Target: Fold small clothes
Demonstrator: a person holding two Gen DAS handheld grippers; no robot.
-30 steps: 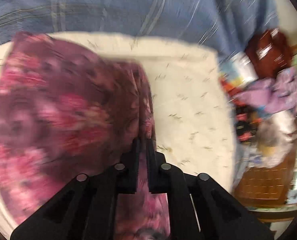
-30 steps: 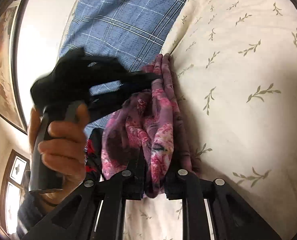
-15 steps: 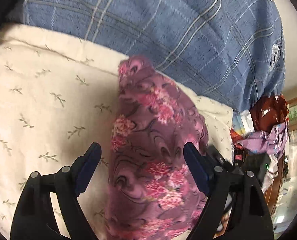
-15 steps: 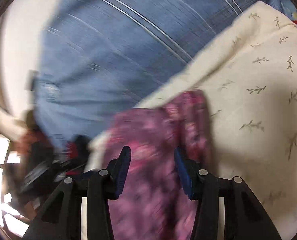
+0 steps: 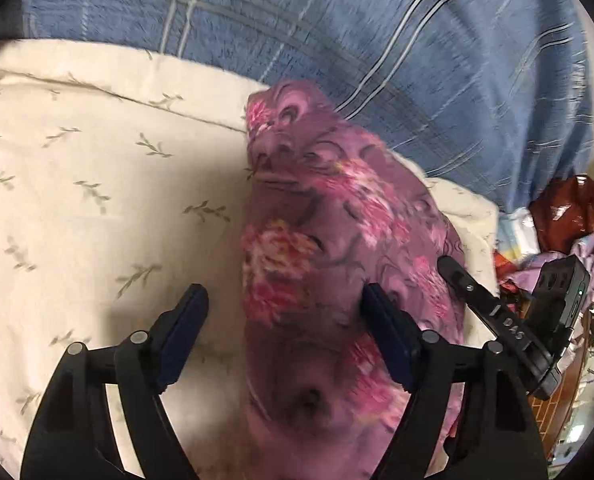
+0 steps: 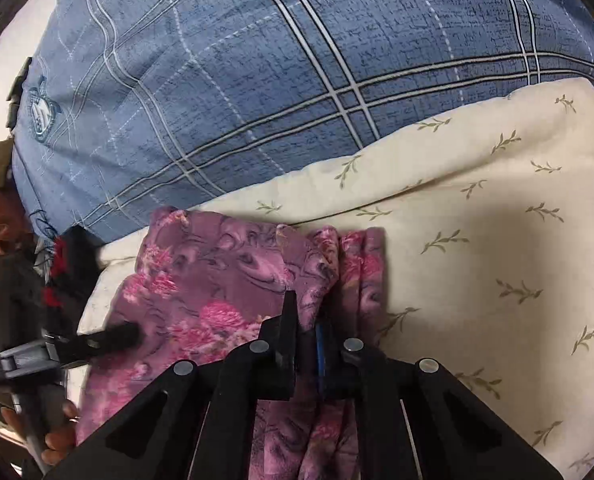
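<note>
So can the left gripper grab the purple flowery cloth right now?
Probably yes. The left gripper is open, and the purple flowery cloth lies on the cream sheet right between its fingers with nothing on top. The right gripper already pinches one edge.

The left black two-finger gripper (image 5: 285, 332) has its blue-padded fingers (image 5: 185, 332) spread wide, one to each side, gripping nothing. In the right wrist view it reaches in from the left edge as a dark fingertip on a grey handle, with the person's bare left hand (image 6: 55, 438) wrapped round the handle low at the frame edge. The right black two-finger gripper (image 6: 307, 344) has its fingers drawn nearly together, pinching a fold of purple floral cloth (image 6: 217, 280) between them.
</note>
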